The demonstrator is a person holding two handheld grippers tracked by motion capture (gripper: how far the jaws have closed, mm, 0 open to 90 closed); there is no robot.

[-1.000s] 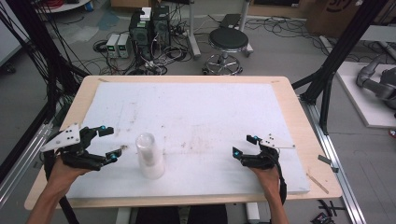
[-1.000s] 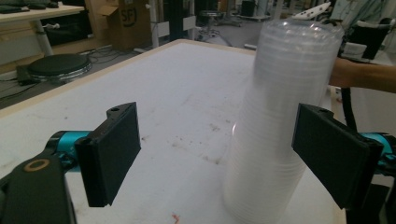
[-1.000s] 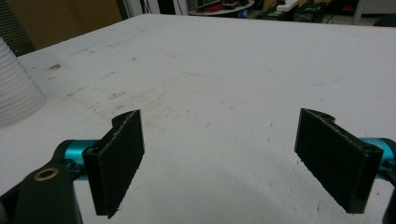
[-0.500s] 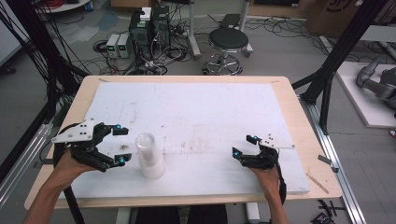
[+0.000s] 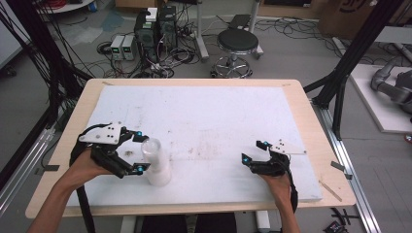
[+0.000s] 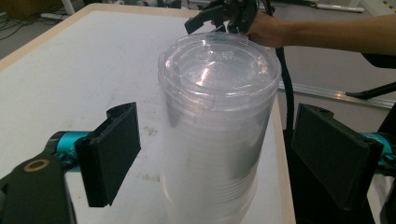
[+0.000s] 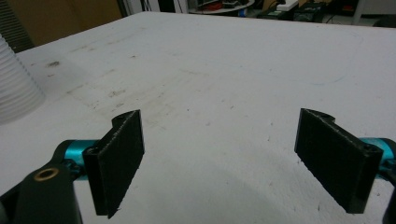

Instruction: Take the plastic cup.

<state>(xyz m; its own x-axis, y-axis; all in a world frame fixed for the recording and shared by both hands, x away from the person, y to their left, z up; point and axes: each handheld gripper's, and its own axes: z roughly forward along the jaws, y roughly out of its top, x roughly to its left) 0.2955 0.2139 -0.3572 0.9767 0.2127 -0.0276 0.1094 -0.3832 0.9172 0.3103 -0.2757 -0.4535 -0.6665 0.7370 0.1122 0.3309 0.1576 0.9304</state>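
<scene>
White scuffed mat (image 5: 209, 116) on wood table (image 5: 311, 126); stool (image 5: 237, 44) behind; both tools spread wide.

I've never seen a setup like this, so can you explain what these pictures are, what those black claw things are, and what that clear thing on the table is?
A person sits at a table with a white top, holding a hand-operated two-jaw gripper in each hand. One picture looks down from above; the other two come from cameras riding on each gripper, looking along its black jaws. The left gripper is open, its jaws on either side of a stack of clear plastic cups standing rim-down, not touching it. The right gripper is open too, over bare tabletop, holding nothing.
</scene>
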